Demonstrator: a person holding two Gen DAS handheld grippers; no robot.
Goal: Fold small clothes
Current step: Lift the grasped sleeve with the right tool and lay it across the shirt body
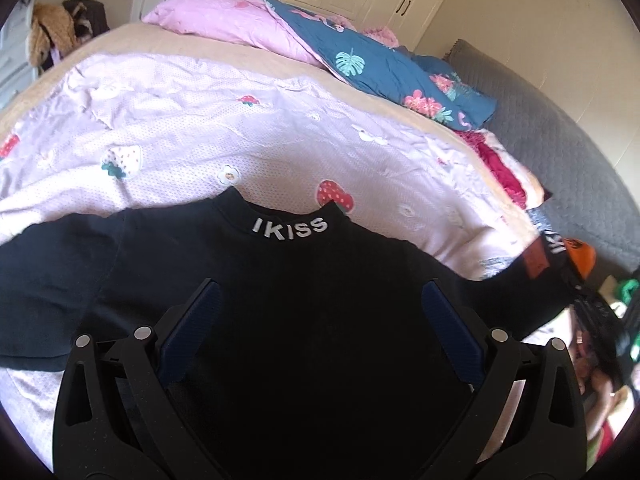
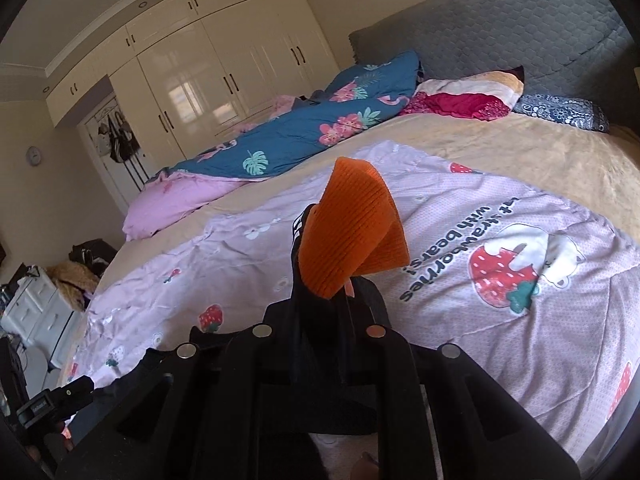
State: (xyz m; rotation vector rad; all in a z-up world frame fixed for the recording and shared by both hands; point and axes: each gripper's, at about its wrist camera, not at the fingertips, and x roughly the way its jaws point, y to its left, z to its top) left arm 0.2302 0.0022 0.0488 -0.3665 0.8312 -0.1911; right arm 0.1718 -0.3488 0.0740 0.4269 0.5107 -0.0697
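Note:
A black top with "IKISS" on its collar lies spread on a lilac strawberry-print sheet. My left gripper hovers over the top's body, its blue pads wide open and nothing between them. At the right edge of that view my right gripper holds up the top's right sleeve. In the right wrist view the right gripper has its orange pads shut on the black sleeve fabric, raised above the sheet.
A blue floral quilt and a pink quilt are heaped along the bed's far side. A red blanket and patterned pillow lie by the grey headboard. White wardrobes line the wall. Clutter stands on the floor.

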